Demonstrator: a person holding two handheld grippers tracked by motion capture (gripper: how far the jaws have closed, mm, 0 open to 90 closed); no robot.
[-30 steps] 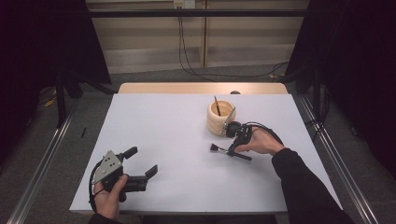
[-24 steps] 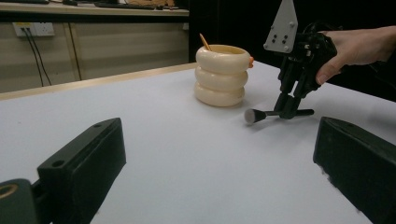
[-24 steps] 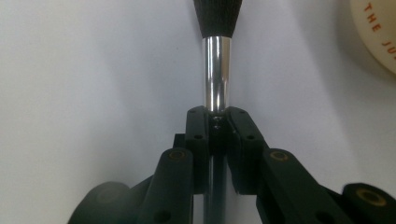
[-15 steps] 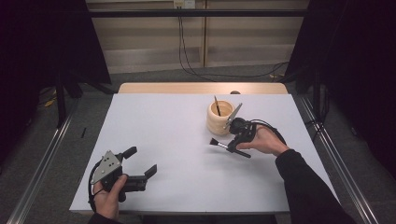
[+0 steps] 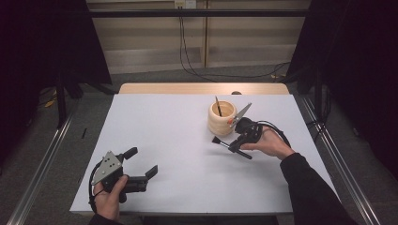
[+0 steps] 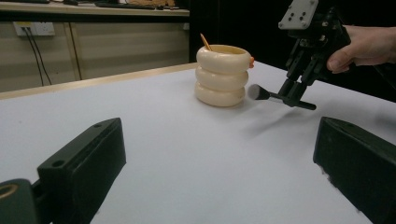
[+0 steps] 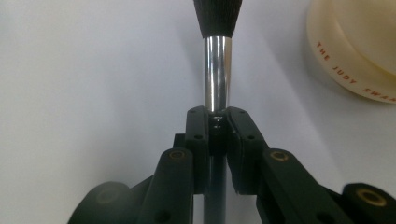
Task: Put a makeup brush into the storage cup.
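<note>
Two claws are over a big white surface (image 5: 187,140), which is the largest thing here, so starting there: it takes up most of the high view, with a strip of bare wood along its far edge at 12 o'clock.

Next down in size is the cream holder (image 5: 221,118), a chunky pot shaped like three stacked rings, standing upright at roughly 1 o'clock from the middle of the surface. A thin stick (image 5: 218,106) pokes up out of it, leaning a bit. In the right gripper view you can read red lettering on its rim, "THE JUDY SWA" and then it gets cut off.

The left claw (image 5: 140,162) sits at about 7 o'clock near the front edge, held in the person's left hand (image 5: 110,199), grey plate on top. Its jaws are spread wide apart with nothing between them, and in the left gripper view you see the holder well off in the distance between them.

The right claw (image 5: 238,141) is at about 3 o'clock, just beside the holder, in the person's right hand (image 5: 270,144). It's clenched around the handle of a makeup brush (image 5: 224,143), right behind the shiny metal ferrule. The brush lies roughly level, lifted just off the surface, dark bristles pointing toward 9 o'clock, close to the holder's base but not touching it.
</note>
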